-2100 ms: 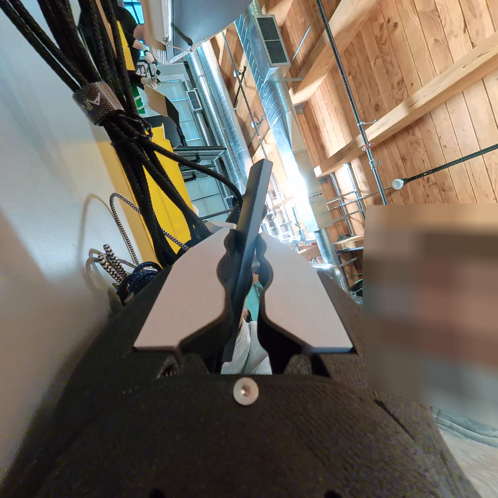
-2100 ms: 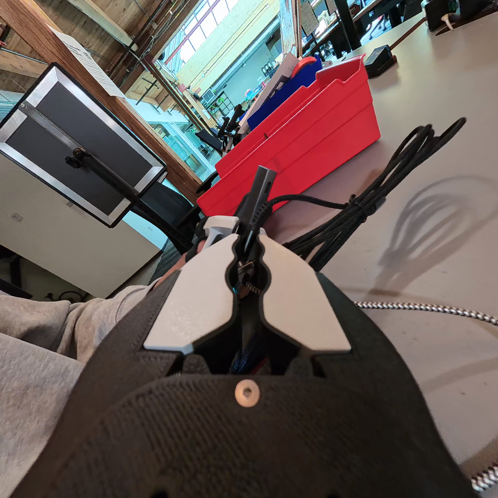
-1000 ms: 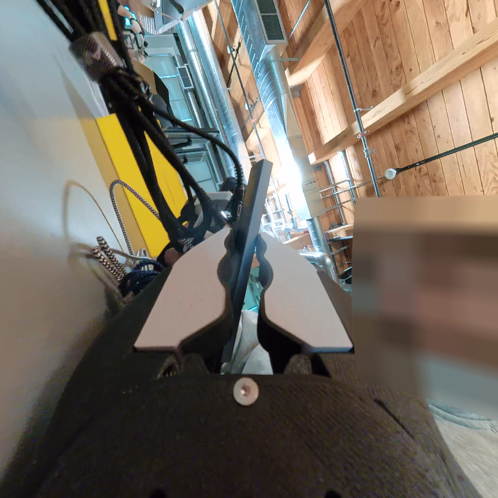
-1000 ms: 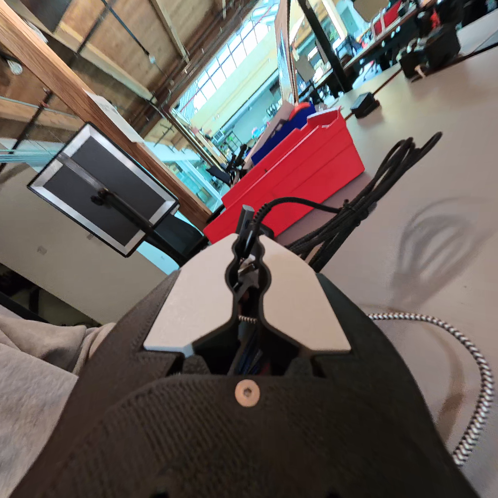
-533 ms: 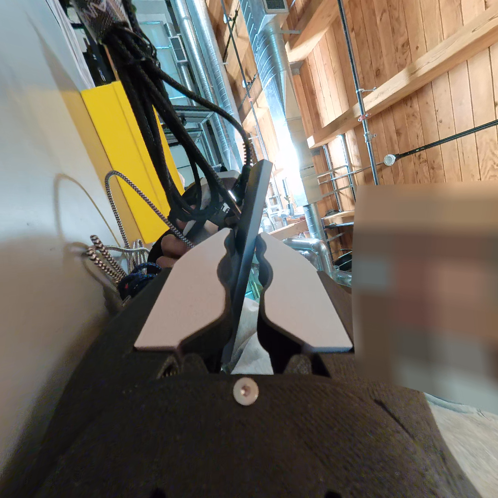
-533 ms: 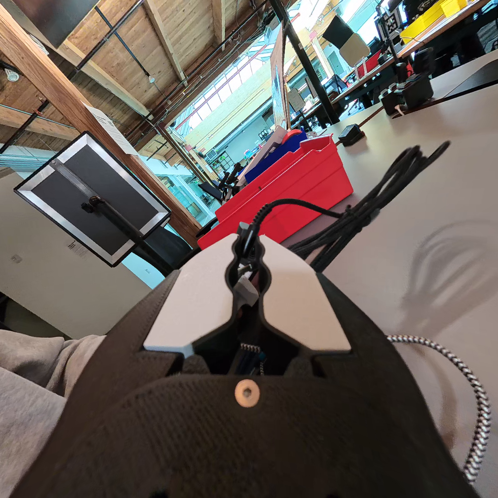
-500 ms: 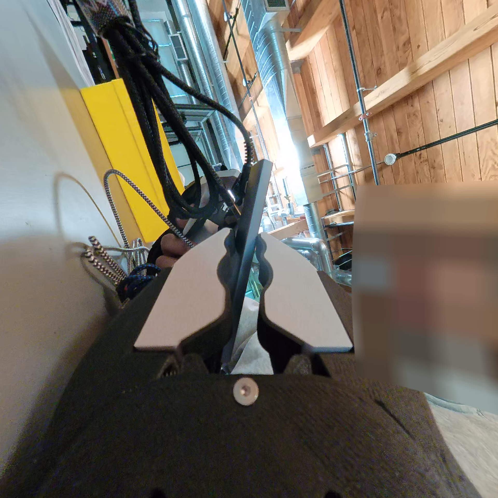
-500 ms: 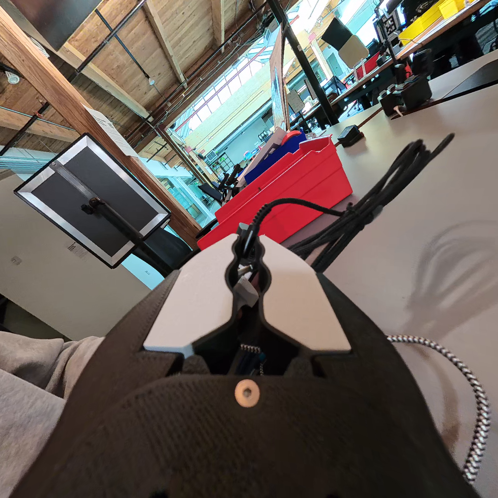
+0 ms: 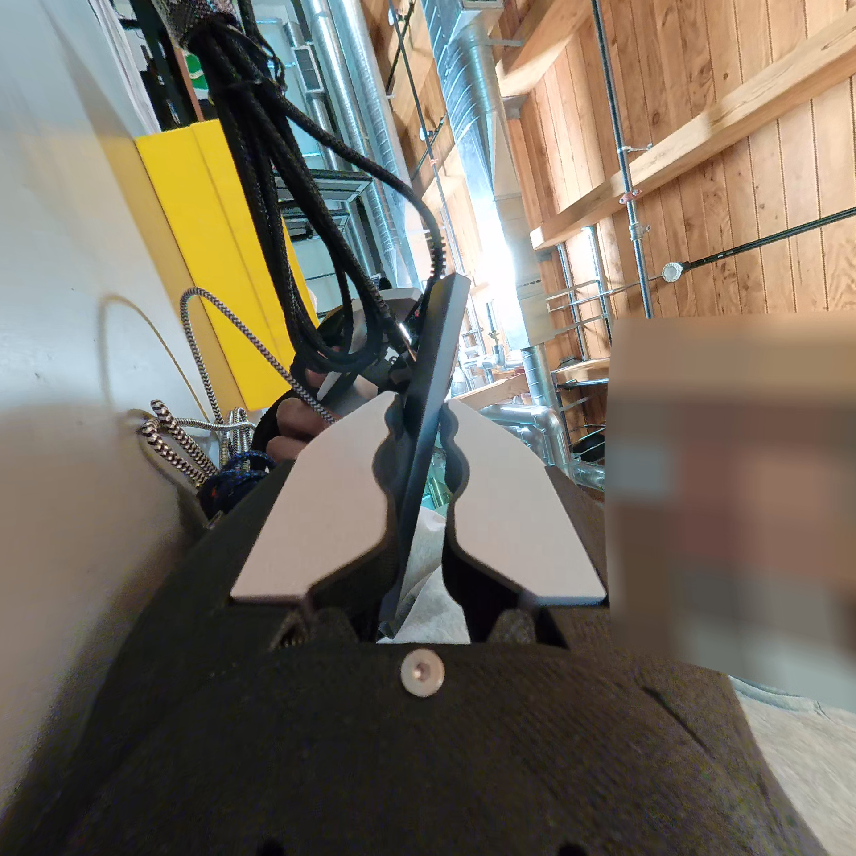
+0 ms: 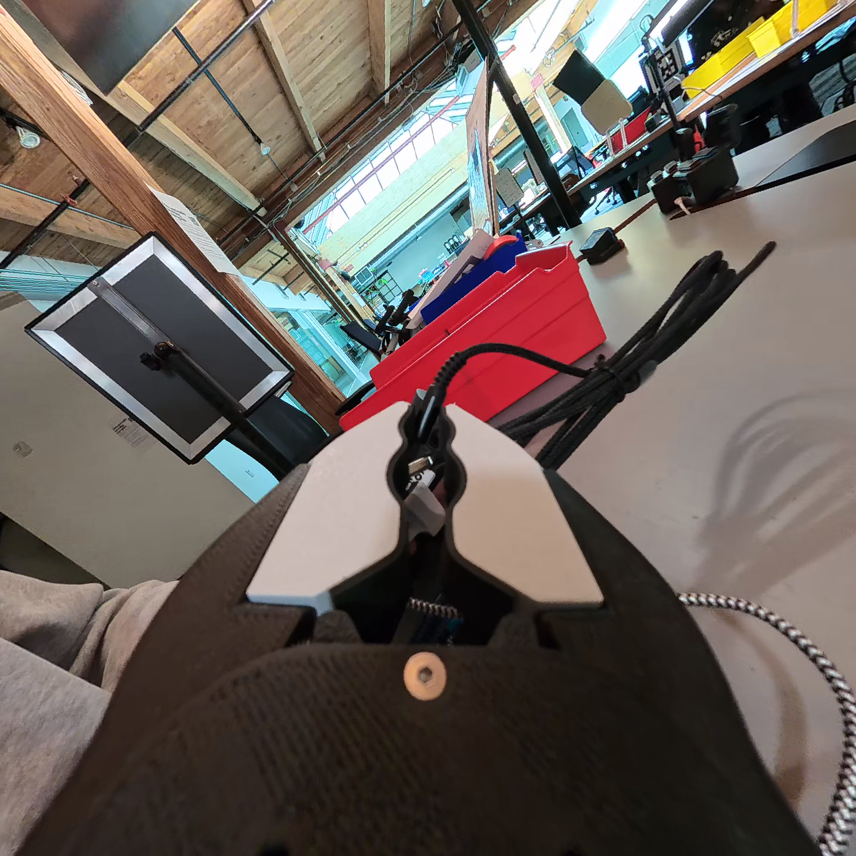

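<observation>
1. Because its two jaws are pressed in on a thin dark slab [image 9: 433, 393], the left gripper [image 9: 419, 407] holds that flat thing on its edge, so one long thin side sticks out past the tips, up and far.
2. I judge it is held this way so the thin side faces the right gripper's plug [image 9: 404, 334], which shows just to the left of the slab, very close to it. I cannot tell if they touch.
3. In the right wrist view, the right gripper [image 10: 428, 410] is squeezed narrow on the black plug end of a black cable [image 10: 505, 354]. The metal tip of the plug points back between the jaws, toward the camera.
4. The black cable loops up from the plug and runs right to a tied bundle of black cable [image 10: 648, 352] that lies on the table [image 10: 695, 463].
5. A red bin [image 10: 500, 324] sits on the table beyond the gripper, with a blue bin [image 10: 468, 287] behind it. The bundle lies just beside the red bin's near right corner.
6. A black and white braided cable [image 10: 787, 648] curls on the table at the near right.
7. To the right of the bundle the table is bare for a long way, so there is room there. On the left the table ends, and a grey sleeve [image 10: 55, 648] is close by.
8. In the left wrist view, a yellow bin [image 9: 217, 259] and more braided cable [image 9: 185, 444] sit to the left of the slab, so that side is crowded.
</observation>
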The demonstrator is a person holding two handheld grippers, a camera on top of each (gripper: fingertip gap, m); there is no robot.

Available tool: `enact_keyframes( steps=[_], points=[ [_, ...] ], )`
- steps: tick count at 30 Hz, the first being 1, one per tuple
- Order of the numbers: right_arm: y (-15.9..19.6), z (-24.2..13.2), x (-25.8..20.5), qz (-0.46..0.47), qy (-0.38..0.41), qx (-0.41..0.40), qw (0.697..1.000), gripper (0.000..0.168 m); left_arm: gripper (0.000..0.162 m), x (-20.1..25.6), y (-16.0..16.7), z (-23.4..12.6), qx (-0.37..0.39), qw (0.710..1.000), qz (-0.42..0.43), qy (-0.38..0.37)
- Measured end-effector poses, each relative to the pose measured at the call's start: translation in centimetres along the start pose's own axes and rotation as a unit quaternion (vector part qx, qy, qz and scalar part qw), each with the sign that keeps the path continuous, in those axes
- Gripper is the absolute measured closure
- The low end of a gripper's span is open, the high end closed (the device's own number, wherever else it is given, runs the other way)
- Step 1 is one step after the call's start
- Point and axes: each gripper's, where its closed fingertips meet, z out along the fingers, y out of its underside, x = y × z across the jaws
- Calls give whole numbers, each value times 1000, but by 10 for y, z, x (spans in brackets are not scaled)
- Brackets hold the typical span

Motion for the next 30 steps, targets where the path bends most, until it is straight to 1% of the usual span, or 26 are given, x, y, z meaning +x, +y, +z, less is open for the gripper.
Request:
enact_keyframes(
  steps=[13,21,24,27,30],
  points=[
    [3,0,-3,-17,-2,-1,1000,159,145,3,1,0,-4,1000,-13,10],
    [6,1,-4,-13,-4,-12,1000,159,143,2,2,0,-25,999,-22,9],
    [12,3,-2,-15,3,-29,999,159,141,0,-4,-1,-19,1000,-17,4],
    [15,4,0,-13,6,-41,999,158,146,-10,-14,-5,-5,1000,-8,-29],
    [20,6,2,-10,12,-58,998,159,147,-10,-22,-8,11,999,9,-39]
  ],
)
